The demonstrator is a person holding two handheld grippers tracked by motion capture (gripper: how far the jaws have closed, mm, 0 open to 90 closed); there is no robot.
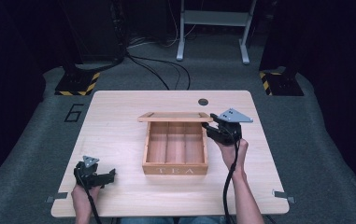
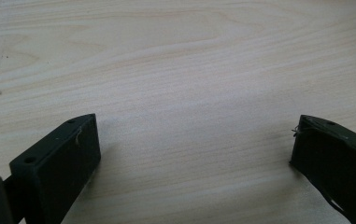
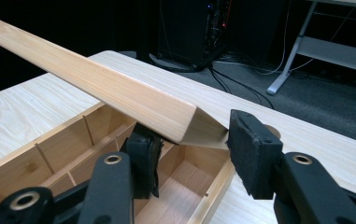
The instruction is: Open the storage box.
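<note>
A light wooden tea box with three compartments (image 1: 175, 150) sits mid-worktop on the pale wooden table (image 1: 115, 140), its hinged wooden lid (image 1: 173, 116) raised. The right gripper (image 1: 211, 126) has its jaws spread around the lid's right-hand corner. The left gripper (image 1: 111, 176) rests near the front-left corner, jaws spread wide over bare wood.

Lid (image 3: 119, 95) far end cut off, right gripper (image 3: 192, 156) grip on it unclear
</note>
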